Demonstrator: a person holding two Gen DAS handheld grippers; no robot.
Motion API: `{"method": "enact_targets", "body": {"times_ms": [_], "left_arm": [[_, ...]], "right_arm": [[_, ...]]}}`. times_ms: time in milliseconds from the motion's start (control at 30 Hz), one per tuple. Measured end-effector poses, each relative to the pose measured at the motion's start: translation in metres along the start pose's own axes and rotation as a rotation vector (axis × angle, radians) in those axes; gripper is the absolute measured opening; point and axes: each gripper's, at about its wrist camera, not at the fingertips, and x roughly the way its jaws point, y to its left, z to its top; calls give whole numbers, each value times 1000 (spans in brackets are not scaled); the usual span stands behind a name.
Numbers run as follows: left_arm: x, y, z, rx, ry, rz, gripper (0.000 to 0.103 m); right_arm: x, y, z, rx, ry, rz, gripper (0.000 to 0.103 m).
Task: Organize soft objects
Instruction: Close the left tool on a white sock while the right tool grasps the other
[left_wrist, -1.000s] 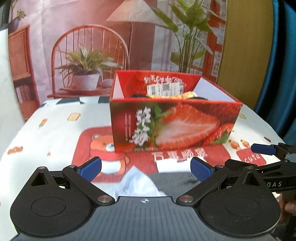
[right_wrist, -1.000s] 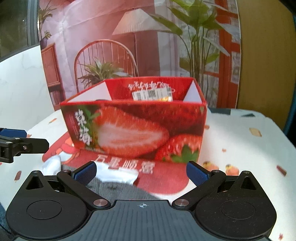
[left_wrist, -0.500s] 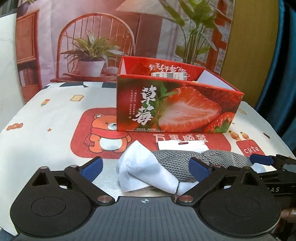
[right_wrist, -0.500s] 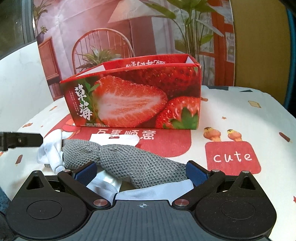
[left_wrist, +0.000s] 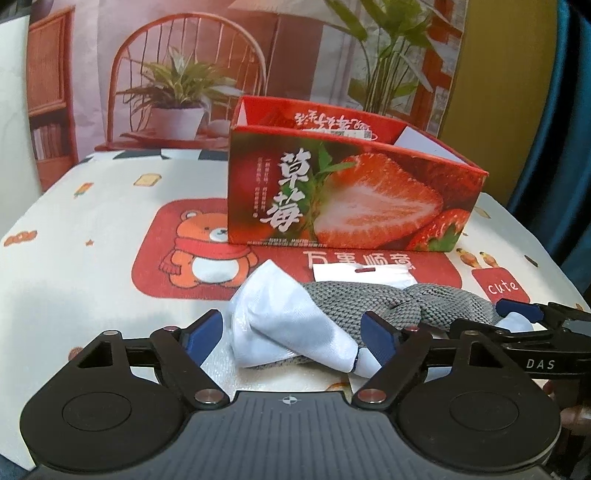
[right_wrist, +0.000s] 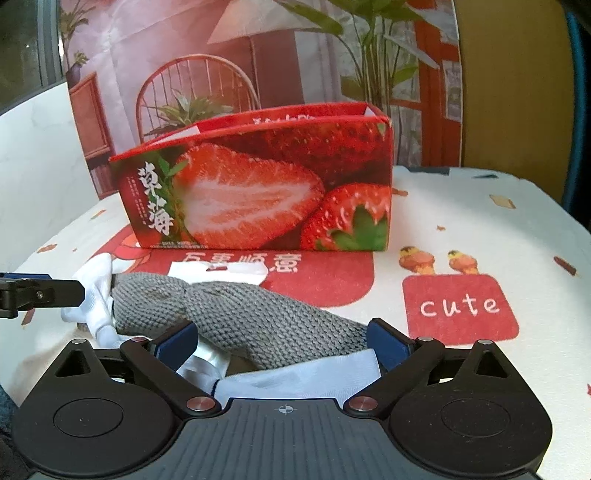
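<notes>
Two handheld grippers reach over a table (left_wrist: 74, 258) covered by a cream cloth printed with a cartoon bear and a red "cute" patch. A soft bundle lies on the cloth: a grey knitted piece (right_wrist: 258, 317) wrapped with a shiny white fabric (left_wrist: 284, 321), with a white card tag (left_wrist: 362, 275) at its far edge.

In the left wrist view, the left gripper (left_wrist: 291, 328) has its jaws apart and closing around the white end of the bundle; the blue pads do not clearly press on it. The right gripper's tip shows at 3 o'clock.

In the right wrist view, the right gripper (right_wrist: 282, 341) also has its jaws apart and closing, with the grey knit and white fabric between them.

At 12 o'clock beyond the bundle stands an open red strawberry-printed box (right_wrist: 258, 192), well apart from both grippers.
</notes>
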Motion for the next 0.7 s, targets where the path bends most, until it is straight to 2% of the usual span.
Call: {"method": "enact_targets", "body": {"times_ms": [100, 200, 367, 400, 467, 500, 567, 700], "left_arm": [[4, 6, 4, -34, 12, 1, 84], [11, 13, 10, -84, 33, -37, 84], [25, 13, 12, -100, 66, -43, 81], [26, 14, 10, -104, 67, -46, 78], [28, 14, 7, -104, 75, -34, 58], [28, 15, 6, -102, 79, -31, 53], [27, 16, 2, -107, 77, -44, 47], [25, 15, -3, -93, 76, -41, 40]], "right_arm": [[-1, 0, 0, 3, -6, -1, 96], [-9, -3, 3, 24, -25, -2, 96], [-28, -15, 7, 102, -36, -4, 96], [-31, -17, 5, 119, -35, -3, 96], [-36, -21, 1, 137, -12, 2, 96], [-37, -20, -2, 136, 2, -3, 96], [-36, -19, -5, 130, 25, -4, 96], [-30, -13, -7, 110, 60, 12, 87]]}}
